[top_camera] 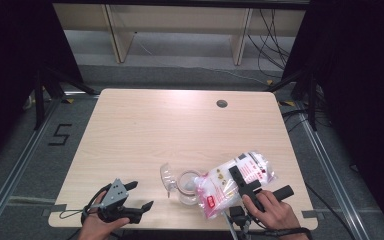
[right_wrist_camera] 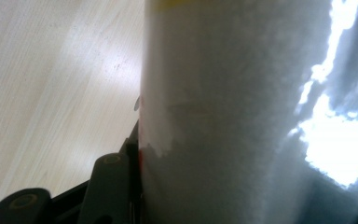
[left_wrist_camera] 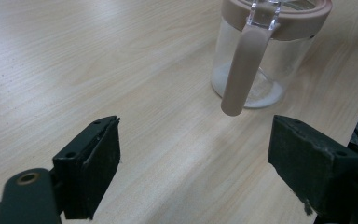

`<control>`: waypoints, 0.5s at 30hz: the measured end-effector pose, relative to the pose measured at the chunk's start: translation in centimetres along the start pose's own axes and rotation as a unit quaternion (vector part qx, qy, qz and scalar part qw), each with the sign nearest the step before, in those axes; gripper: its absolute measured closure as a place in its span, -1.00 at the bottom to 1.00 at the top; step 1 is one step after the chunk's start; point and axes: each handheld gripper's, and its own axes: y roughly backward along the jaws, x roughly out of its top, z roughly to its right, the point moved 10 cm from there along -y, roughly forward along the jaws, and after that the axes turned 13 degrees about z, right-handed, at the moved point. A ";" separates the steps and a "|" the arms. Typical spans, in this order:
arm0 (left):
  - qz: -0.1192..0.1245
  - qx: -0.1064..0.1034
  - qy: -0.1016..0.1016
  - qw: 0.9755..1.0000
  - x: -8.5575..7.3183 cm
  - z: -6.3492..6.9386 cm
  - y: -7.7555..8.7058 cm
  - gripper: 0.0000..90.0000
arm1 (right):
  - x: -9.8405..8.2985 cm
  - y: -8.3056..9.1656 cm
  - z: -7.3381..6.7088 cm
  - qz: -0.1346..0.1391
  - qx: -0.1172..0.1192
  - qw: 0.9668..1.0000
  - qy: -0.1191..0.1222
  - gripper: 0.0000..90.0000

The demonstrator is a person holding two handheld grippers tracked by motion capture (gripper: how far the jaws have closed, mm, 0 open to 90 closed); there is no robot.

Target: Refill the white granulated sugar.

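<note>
A: Start at the right gripper (top_camera: 260, 186). What are its black jaws doing?

B: They are clamped on a clear plastic bag of white powder with red print (top_camera: 235, 181), low and right of centre in the high view. In the right gripper view the bag (right_wrist_camera: 242, 112) runs from top to bottom, pressed against the jaw at lower left.

A: And how does the bag lie?

B: Tilted, its upper end toward the right of the frame, its lower end at the mouth of a clear jar with a pinkish-beige rim (top_camera: 184, 186). Whether it touches the rim, I cannot tell.

A: The left gripper (top_camera: 136, 194)?

B: Spread wide with nothing between the jaws, at the lower left of the high view, well apart from the jar. In the left gripper view the jar (left_wrist_camera: 265, 51) stands upright at upper right, a beige handle hanging down its side and a little white powder on its bottom.

A: What lies under it all?

B: A pale wooden table (top_camera: 145, 130), with a small dark round hole (top_camera: 222, 103) near its far edge.
</note>
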 end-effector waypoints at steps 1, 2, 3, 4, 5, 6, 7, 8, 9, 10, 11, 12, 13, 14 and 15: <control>-0.003 -0.001 -0.004 1.000 0.0 -0.1 0.1 -0.63 | 0.0 0.0 0.0 -0.001 0.000 1.000 0.002 0.18; 0.002 0.000 0.004 1.000 0.1 0.0 0.0 -0.63 | 0.0 0.0 0.0 0.000 0.000 1.000 0.000 0.18; -0.001 0.004 0.008 1.000 0.0 0.0 0.1 -0.63 | 0.0 0.0 0.0 0.000 0.000 1.000 0.000 0.18; -0.001 0.003 0.006 1.000 0.0 0.0 0.2 -0.63 | 0.0 0.0 0.0 -0.002 -0.001 1.000 -0.002 0.19; -0.002 0.004 0.004 1.000 0.0 0.0 0.2 -0.63 | 0.0 0.0 0.0 -0.002 -0.001 1.000 -0.001 0.19; -0.003 0.002 -0.005 1.000 0.1 -0.1 0.2 -0.63 | 0.0 0.0 0.0 -0.001 -0.001 1.000 0.001 0.19; -0.004 0.002 -0.005 1.000 0.0 -0.1 0.2 -0.63 | 0.0 0.0 0.1 -0.001 0.000 1.000 0.005 0.19; -0.003 0.001 -0.004 1.000 0.0 -0.1 0.2 -0.63 | 0.0 0.1 -0.2 -0.003 0.001 1.000 -0.006 0.19; -0.002 0.001 -0.004 1.000 0.0 -0.1 0.2 -0.63 | 0.0 0.1 -0.2 -0.005 -0.001 1.000 -0.010 0.19; -0.002 0.000 -0.005 1.000 0.0 -0.1 0.2 -0.63 | 0.1 0.1 0.0 -0.002 0.000 1.000 0.005 0.19; -0.002 0.002 0.001 1.000 0.0 0.0 0.2 -0.63 | 0.1 0.1 0.1 -0.001 0.000 1.000 0.004 0.19; -0.001 0.004 0.009 1.000 0.0 0.1 0.2 -0.63 | 0.1 0.1 0.0 -0.003 0.004 1.000 0.005 0.19; -0.001 0.004 0.009 1.000 0.0 0.1 0.2 -0.63 | 0.1 0.2 -0.2 -0.006 0.003 1.000 -0.001 0.19; -0.001 0.004 0.009 1.000 0.0 0.1 0.2 -0.63 | 0.1 0.1 -0.2 -0.005 0.004 1.000 0.000 0.19; -0.002 0.001 0.000 1.000 0.0 0.0 0.2 -0.63 | 0.1 0.1 -0.2 -0.005 0.004 1.000 0.001 0.19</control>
